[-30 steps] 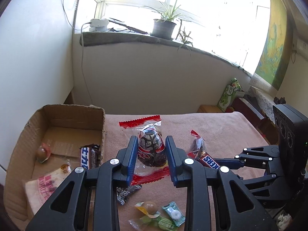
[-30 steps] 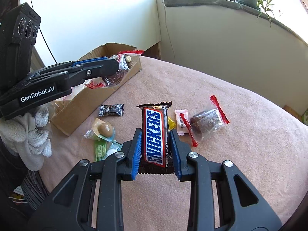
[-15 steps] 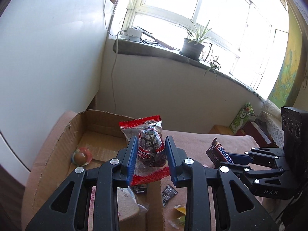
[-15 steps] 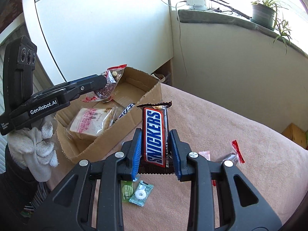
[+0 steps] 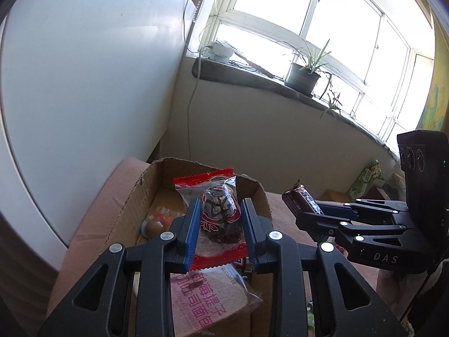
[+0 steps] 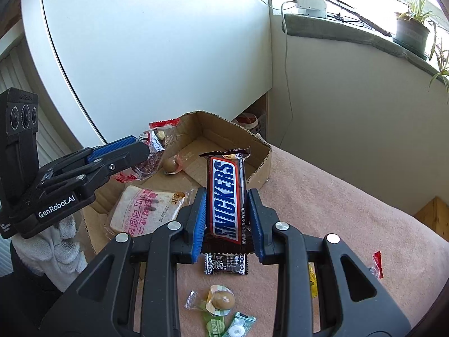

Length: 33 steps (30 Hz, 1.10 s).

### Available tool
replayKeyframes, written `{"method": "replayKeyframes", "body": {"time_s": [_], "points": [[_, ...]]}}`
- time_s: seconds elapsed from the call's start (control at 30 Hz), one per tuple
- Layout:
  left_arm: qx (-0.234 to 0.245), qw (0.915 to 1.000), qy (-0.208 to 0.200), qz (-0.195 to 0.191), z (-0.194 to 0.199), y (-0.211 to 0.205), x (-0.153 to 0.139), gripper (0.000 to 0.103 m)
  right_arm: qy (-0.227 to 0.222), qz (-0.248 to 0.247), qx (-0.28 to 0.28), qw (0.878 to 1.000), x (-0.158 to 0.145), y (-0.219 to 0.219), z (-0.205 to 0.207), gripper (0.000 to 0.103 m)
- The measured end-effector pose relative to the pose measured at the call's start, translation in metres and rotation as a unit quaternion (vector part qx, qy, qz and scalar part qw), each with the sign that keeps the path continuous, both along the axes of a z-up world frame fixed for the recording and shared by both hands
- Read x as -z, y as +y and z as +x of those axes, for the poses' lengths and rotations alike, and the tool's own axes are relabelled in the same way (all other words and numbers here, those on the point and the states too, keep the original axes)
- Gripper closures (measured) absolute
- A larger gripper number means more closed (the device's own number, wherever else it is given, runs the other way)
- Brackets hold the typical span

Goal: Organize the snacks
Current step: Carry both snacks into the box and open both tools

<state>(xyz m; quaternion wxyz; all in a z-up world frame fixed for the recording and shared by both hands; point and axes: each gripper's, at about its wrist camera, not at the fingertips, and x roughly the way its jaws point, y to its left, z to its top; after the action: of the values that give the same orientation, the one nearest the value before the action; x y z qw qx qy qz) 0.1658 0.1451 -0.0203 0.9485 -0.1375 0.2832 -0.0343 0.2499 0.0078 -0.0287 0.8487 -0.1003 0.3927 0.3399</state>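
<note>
My left gripper (image 5: 220, 231) is shut on a clear red-edged packet with a dark cake (image 5: 220, 216), held in the air over the open cardboard box (image 5: 126, 210). From the right wrist view that same left gripper (image 6: 132, 151) hangs over the box's near-left part with its packet (image 6: 151, 154). My right gripper (image 6: 227, 221) is shut on a Snickers bar (image 6: 227, 196), upright, above the pink cloth beside the box's right wall (image 6: 261, 168). In the left wrist view the right gripper (image 5: 308, 213) and its Snickers bar (image 5: 300, 199) sit to the right of the box.
The box holds a pink-printed bread packet (image 6: 146, 210) and a round wrapped sweet (image 6: 169, 165). On the pink cloth (image 6: 336, 210) under my right gripper lie a black sachet (image 6: 226, 264) and several small green and clear candies (image 6: 221, 300). A white cabinet and a windowsill with a potted plant (image 5: 303, 75) stand behind.
Both grippers have swung left toward the box, each still gripping its snack. The left one went from over the cloth to over the box; the right one came up beside the box's right wall.
</note>
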Motion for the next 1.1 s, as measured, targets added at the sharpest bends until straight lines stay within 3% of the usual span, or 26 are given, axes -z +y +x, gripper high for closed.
{"method": "replayKeyframes", "body": {"time_s": [0.5,1.1], "points": [[-0.017,0.9996,0.005,0.020,-0.003,0.011,0.005,0.075,0.023,-0.007,-0.008,1.000,0.015,0.041,0.016,0.073],[-0.027,0.9991,0.002,0.032,-0.005,0.007,0.004,0.075,0.032,-0.007,-0.014,0.999,0.019,0.049,0.018,0.073]]}}
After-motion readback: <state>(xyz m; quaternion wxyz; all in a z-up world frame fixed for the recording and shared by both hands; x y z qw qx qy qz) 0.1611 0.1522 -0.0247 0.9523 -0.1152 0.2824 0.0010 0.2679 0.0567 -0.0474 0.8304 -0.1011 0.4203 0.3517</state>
